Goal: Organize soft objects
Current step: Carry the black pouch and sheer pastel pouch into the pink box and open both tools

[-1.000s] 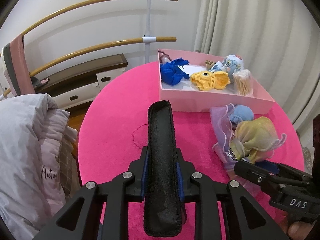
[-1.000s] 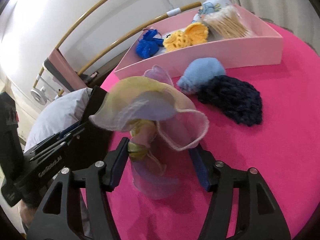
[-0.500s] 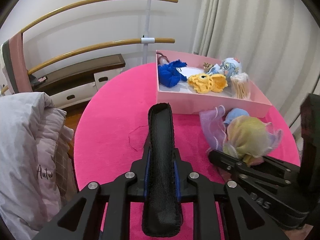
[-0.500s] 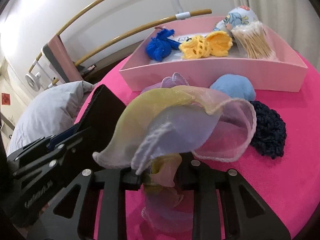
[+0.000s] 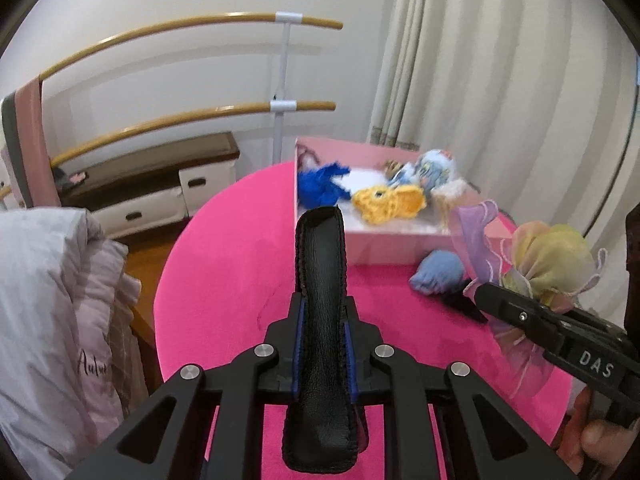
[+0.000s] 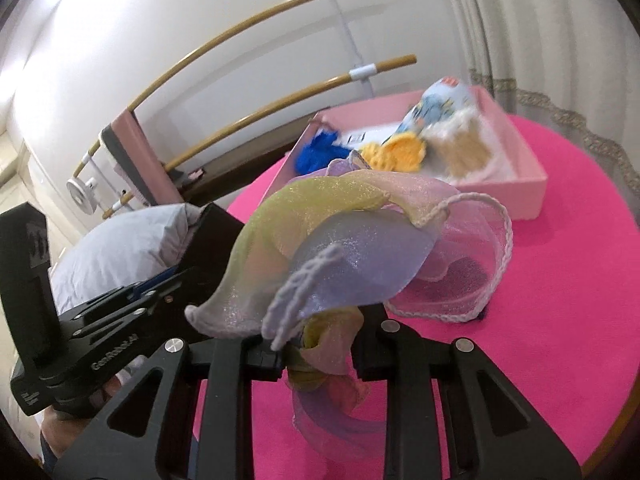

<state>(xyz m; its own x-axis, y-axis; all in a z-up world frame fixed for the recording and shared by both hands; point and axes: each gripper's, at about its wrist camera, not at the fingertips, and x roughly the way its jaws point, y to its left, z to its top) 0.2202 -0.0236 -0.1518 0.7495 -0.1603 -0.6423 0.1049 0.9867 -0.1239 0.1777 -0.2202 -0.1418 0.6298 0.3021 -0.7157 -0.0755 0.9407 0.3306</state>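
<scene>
Looking at the state of things, I'd call this roughly the halfway mark. The shallow pink cardboard box (image 5: 394, 246) at the far side of the round hot-pink table (image 5: 224, 264) already holds a royal-blue yarn pom (image 5: 320, 188), a yellow crocheted toy (image 5: 386, 202), a pale blue printed plush (image 5: 434, 166) and a fuzzy beige bundle (image 6: 468, 146) that's too blurry to name.

The left gripper (image 5: 322, 280) has its fingers pinched together on a flat black leather pouch (image 5: 320, 320), which stands up between them above the table. The right gripper (image 6: 316, 354) has just clamped down on the gathered neck of a sheer yellow-and-lilac organza pouch (image 6: 332, 252), with the frilly fabric bunched between the jaws and the whole thing held off the table.

Left outside the box: a light blue soft ball (image 5: 438, 278) and a dark navy knitted piece (image 5: 460, 304) right next to it, both on the table just in front of the box wall. So four items to go, two of them already in hand.
</scene>
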